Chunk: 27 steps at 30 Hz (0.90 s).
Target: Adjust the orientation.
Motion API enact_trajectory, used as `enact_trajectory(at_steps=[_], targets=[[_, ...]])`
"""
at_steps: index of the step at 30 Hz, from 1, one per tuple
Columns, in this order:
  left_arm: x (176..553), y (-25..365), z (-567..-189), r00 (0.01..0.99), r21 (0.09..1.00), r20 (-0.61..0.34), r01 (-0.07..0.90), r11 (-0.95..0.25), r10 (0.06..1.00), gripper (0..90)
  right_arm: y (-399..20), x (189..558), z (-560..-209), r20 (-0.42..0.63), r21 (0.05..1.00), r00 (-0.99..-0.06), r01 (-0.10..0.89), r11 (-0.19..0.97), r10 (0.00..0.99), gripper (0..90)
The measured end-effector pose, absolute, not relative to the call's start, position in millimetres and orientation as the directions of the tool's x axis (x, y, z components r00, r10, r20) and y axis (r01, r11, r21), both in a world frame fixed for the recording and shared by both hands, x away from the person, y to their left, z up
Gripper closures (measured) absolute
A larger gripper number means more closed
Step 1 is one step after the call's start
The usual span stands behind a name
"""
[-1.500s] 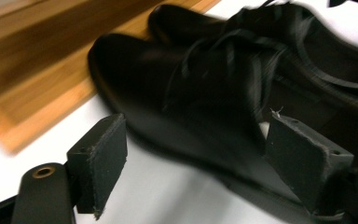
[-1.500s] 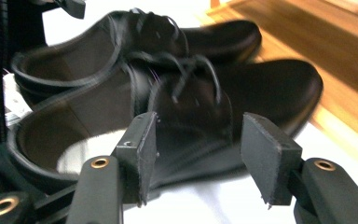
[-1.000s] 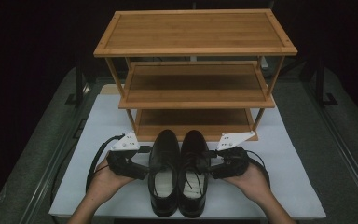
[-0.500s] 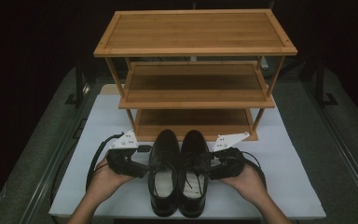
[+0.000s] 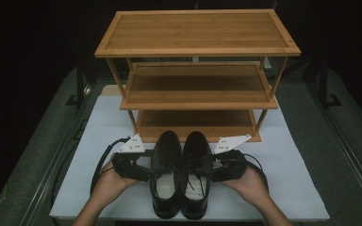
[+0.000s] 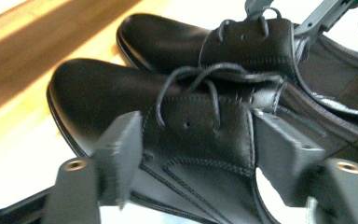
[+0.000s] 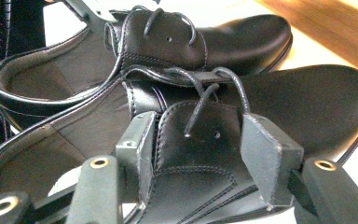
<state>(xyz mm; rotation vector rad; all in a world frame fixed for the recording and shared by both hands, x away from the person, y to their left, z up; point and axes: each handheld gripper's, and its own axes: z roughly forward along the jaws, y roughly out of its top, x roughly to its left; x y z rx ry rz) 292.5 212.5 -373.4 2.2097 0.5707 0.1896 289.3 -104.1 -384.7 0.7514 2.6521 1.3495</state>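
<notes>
Closing left gripper point(image 6: 193, 154) fingers point(image 6: 121, 154) now flank the left shoe point(image 6: 168, 126).

Pair of black shoes point(image 5: 179, 176) sits mid-mat, touching side by side, toes just short of the wooden rack point(image 5: 197, 70). Left gripper point(image 5: 139, 172) and right gripper point(image 5: 216, 172) flank them, so no lane between shoes. Bare white mat point(image 5: 292, 179) open to the outer left and right. Rack's lowest shelf point(image 5: 195, 123) open-fronted (low headroom under middle shelf); corner posts point(image 5: 133, 121) narrow the entry.
</notes>
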Motion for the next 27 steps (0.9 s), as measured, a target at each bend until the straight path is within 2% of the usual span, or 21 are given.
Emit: enact_trajectory(at_steps=[2,4,7,12,14,17,23,27], targets=[[293.0,213.9,-374.7,0.898,0.766,-0.094,0.341,-0.545,0.430,46.2,-103.6,289.0,-385.6,0.155,0.777,-0.880,0.389,0.494,0.449,47.6],[290.9,212.2,-374.5,0.903,0.765,-0.086,0.331,-0.552,0.422,53.9,-102.7,288.4,-386.2,0.153,0.778,-0.881,0.387,0.496,0.448,48.3],[289.4,210.1,-374.2,0.907,0.762,-0.077,0.321,-0.563,0.414,57.3,-101.5,287.4,-386.2,0.155,0.775,-0.881,0.389,0.499,0.446,51.3],[288.0,207.5,-375.1,0.909,0.757,-0.063,0.312,-0.574,0.412,57.8,-98.2,284.9,-386.7,0.133,0.770,-0.882,0.380,0.513,0.453,52.2],[288.0,208.1,-374.8,0.912,0.759,-0.066,0.309,-0.573,0.404,59.9,-98.5,284.4,-386.5,0.140,0.774,-0.886,0.377,0.510,0.442,59.1],[286.3,209.4,-373.0,0.918,0.765,-0.063,0.296,-0.572,0.392,69.6,-99.8,282.0,-384.8,0.131,0.781,-0.893,0.361,0.510,0.431,69.5],[283.1,208.8,-370.9,0.921,0.754,-0.034,0.279,-0.595,0.388,84.9,-100.8,278.2,-384.2,0.109,0.787,-0.900,0.338,0.517,0.422,84.8],[279.8,208.8,-370.5,0.915,0.762,-0.003,0.264,-0.591,0.404,87.2,-103.0,277.6,-383.5,0.105,0.792,-0.899,0.334,0.512,0.425,86.8]])
